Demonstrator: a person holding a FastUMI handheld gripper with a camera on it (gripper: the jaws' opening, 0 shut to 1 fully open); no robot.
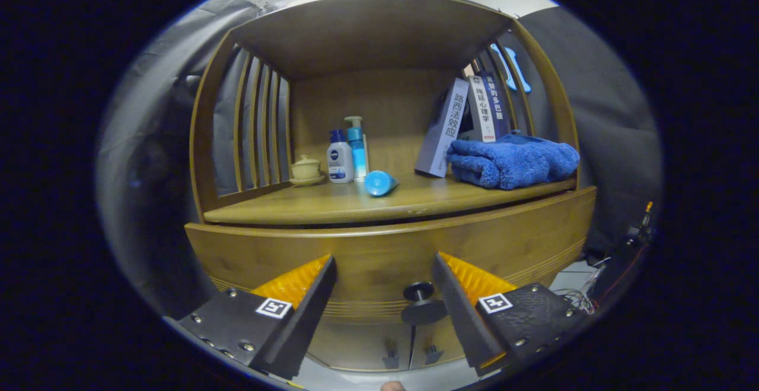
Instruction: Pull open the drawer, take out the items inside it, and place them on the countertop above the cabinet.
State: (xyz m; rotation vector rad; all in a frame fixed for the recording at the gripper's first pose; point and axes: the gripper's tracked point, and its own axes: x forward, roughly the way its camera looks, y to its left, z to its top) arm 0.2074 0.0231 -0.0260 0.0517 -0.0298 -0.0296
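Two fingers spread wide before the drawer (pixel 391 248)
Gripper (pixel 384 269) empty; knob (pixel 418 291) between fingers, nearer the right one; drawer closed.

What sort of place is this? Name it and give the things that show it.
Probably a mock-up home corner in a recording booth: a wooden cabinet with leaning books, toiletry bottles and a folded blue towel. The open gripper faces the drawer knob.

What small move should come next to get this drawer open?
Probably shift the gripper slightly right and forward: its fingers are open, the drawer looks shut, and the round knob sits just inside the right finger, off-centre, not yet gripped.
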